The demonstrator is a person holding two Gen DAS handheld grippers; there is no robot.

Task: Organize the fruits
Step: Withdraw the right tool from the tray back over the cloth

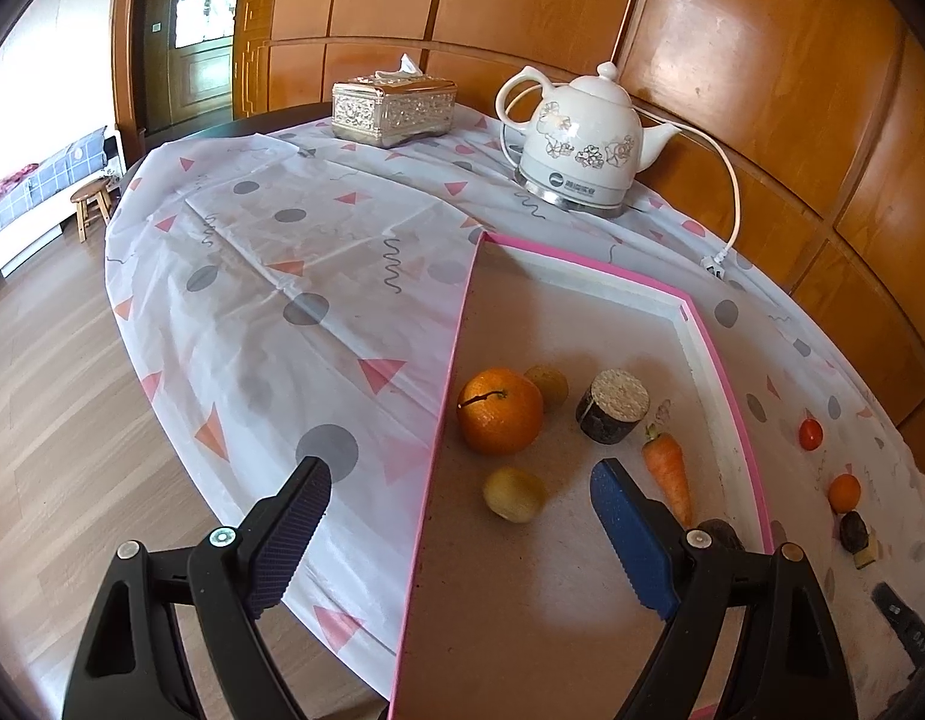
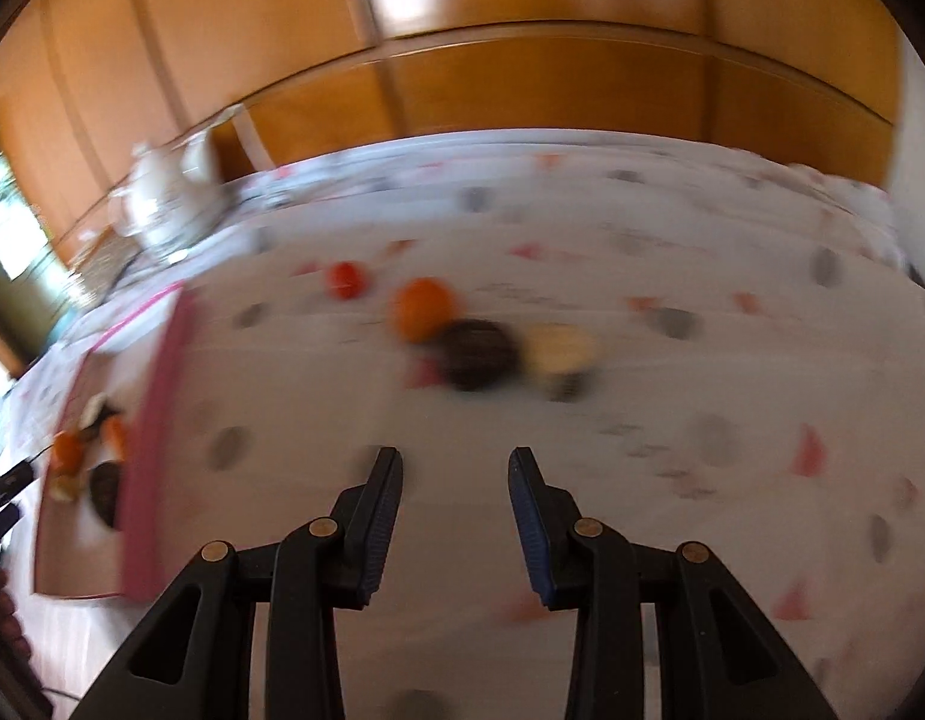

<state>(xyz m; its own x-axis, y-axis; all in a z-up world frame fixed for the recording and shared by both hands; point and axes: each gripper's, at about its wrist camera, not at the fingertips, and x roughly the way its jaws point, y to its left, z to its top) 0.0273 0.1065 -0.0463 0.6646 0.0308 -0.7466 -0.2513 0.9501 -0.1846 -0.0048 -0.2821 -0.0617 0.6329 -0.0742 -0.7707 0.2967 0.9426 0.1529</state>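
The left gripper hangs wide and empty over the tray, with the orange at 12 o'clock. The right gripper, narrow and empty, faces blurred fruits at 12 o'clock on the tabletop. Risk: such a narrow gap could push a round fruit so it rolls away.

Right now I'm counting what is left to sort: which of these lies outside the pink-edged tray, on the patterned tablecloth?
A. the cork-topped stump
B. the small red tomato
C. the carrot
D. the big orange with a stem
B: the small red tomato lies on the patterned tablecloth, beyond the pink-edged tray.
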